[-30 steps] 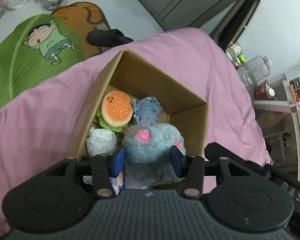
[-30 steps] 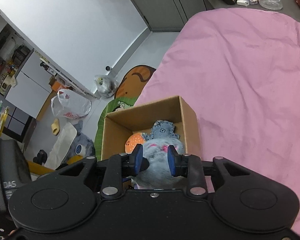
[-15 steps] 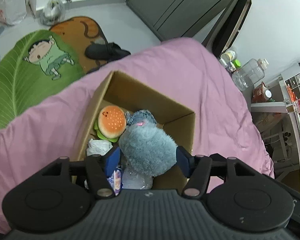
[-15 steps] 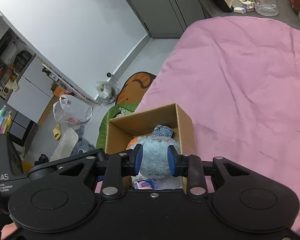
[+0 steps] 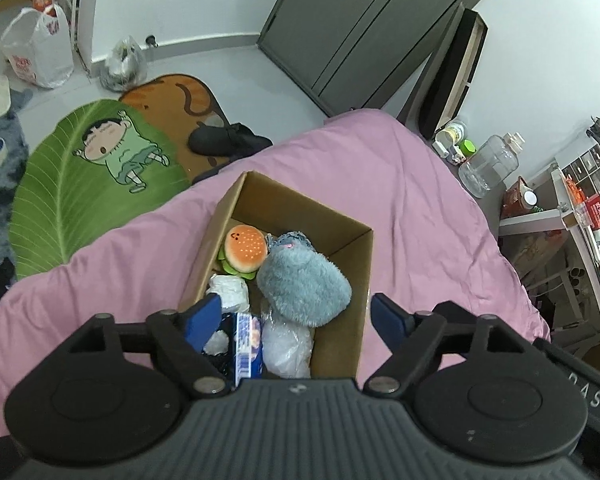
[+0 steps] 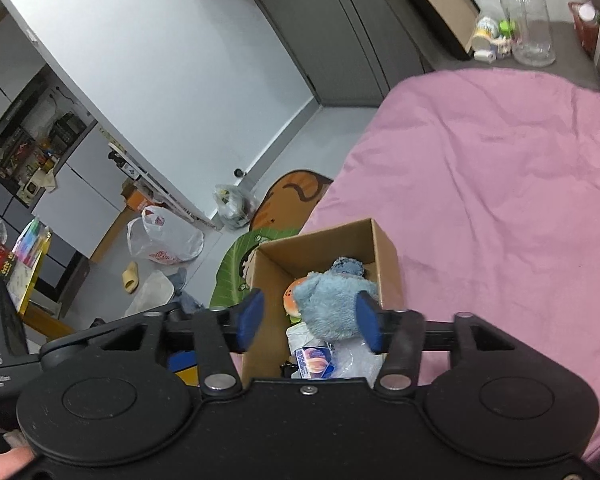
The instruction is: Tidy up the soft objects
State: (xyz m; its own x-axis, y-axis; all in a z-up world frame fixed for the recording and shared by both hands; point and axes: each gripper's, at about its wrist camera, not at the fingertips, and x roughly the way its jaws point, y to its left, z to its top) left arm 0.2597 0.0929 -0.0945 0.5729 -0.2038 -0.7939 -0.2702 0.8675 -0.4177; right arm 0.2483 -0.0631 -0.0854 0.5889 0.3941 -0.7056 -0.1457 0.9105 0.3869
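Observation:
An open cardboard box [image 5: 342, 236] stands on the pink bed cover [image 5: 412, 200]. In it lie a fluffy blue-grey plush [image 5: 302, 290], a burger plush [image 5: 246, 246], a small blue knitted toy [image 5: 294, 240], white soft bundles [image 5: 230, 290] and a printed packet [image 5: 248, 344]. My left gripper [image 5: 296, 320] is open above the box's near end, holding nothing. My right gripper [image 6: 308, 318] is open too, its blue pads either side of the blue-grey plush [image 6: 330, 306] above the box [image 6: 388, 264]; I cannot tell whether they touch it.
A green leaf rug [image 5: 80, 184] and an orange rug [image 5: 180, 96] lie on the floor beyond the bed. A dark slipper [image 5: 228, 142], plastic bags [image 5: 36, 52], a grey wardrobe [image 5: 364, 28] and a side table with a clear jar [image 5: 488, 164] surround the bed.
Both grippers opened and drew back up from the box. The blue-grey plush was let go and now lies in the box on the other toys.

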